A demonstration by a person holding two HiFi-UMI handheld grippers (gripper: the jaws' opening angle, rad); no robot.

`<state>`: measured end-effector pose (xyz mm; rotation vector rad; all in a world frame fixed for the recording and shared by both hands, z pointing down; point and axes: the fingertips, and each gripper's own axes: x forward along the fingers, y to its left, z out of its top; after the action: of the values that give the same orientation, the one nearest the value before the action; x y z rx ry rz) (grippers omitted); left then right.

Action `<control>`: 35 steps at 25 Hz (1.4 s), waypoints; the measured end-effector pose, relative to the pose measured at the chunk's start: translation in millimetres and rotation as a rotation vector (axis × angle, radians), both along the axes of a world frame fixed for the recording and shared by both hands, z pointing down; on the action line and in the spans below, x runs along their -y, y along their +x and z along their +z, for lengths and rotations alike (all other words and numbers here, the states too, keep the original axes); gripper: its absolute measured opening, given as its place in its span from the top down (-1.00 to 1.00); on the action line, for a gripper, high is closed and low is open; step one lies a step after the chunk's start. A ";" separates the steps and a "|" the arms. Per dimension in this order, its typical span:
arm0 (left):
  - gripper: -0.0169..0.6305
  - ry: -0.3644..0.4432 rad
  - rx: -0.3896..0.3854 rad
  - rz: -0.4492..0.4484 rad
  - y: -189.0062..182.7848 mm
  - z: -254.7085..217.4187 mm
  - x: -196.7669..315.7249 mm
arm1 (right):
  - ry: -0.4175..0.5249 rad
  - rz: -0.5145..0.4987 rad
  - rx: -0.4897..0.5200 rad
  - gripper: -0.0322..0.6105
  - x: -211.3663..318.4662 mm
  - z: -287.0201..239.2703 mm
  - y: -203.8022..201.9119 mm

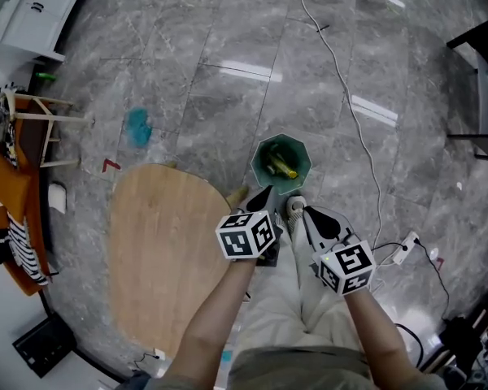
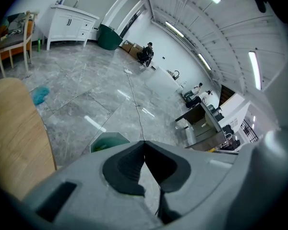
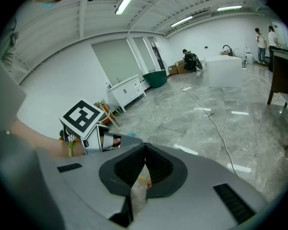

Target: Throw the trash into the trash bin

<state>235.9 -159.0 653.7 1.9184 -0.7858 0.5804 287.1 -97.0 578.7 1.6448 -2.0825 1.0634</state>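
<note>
1. The right tool (image 3: pixel 145 147) is clenched on a crumpled clear plastic wrapper (image 3: pixel 136 188), which hangs below the pinched jaws. The hold looks thin, so it should stay tight until the wrapper is over the opening.
2. The left tool (image 2: pixel 144 143) is clenched too, jaws together with nothing between them. It has no part in this drop and is best held to the left, clear of the rim.
3. The green eight-sided plastic trash bin (image 1: pixel 307 154) stands on the grey marble floor (image 1: pixel 228 47), just beyond both tools and right of the rounded wooden table (image 1: pixel 159 250). Yellow trash (image 1: pixel 281 167) lies inside it.
4. In the head view the wrapper sits by the bin's near rim, not clearly over the mouth. The right tool should go farther, to the middle of the opening, before it lets go.
5. Light film can drift or cling to a pad. It would help to lower toward the mouth, open wide, and shake gently if it sticks.
6. A teal crumpled scrap (image 1: pixel 137 127) lies on the floor well to the left, beyond the table. It is probably the next thing to pick up.
</note>
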 end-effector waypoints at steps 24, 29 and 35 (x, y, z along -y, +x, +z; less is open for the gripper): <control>0.91 0.092 -0.042 0.046 -3.3 -117.7 -22.2 | 0.115 -0.040 -0.051 0.87 3.9 -93.0 -5.0; 0.91 0.106 -0.052 0.057 -7.0 -143.3 -31.9 | 0.138 -0.059 -0.048 0.87 3.8 -115.2 -12.0; 0.91 0.113 -0.047 0.057 -17.0 -170.3 -46.0 | 0.162 -0.092 -0.017 0.87 0.1 -143.7 -28.2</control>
<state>218.9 -113.0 483.4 2.0561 -0.7501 0.5331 258.9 -97.0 435.0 1.6057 -2.2619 0.8695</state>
